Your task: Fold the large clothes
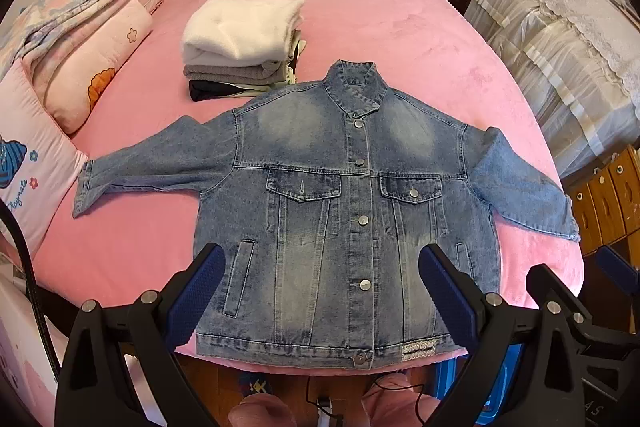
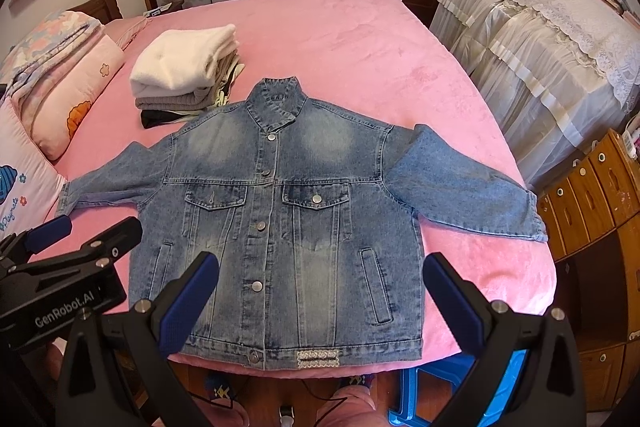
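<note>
Nothing lies between either set of jaws and the denim jacket (image 1: 344, 211). The left gripper (image 1: 322, 291) and the right gripper (image 2: 320, 291) both hover over the jacket's hem end, jaws wide apart, empty and touching nothing. The jacket lies flat, front up and buttoned, on the pink bed (image 1: 400, 35), collar pointing away, sleeves spread sideways. Beyond it, to the left, sits a stack of folded clothes (image 1: 244, 39), with pillows (image 1: 80, 67) farther left.

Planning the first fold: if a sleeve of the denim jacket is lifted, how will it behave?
The denim jacket looks thick, so probably heavyish and fairly stiff, creasing at seams. Its sleeve lies spread and would likely droop. The plush pink bed cover may grip it.
</note>
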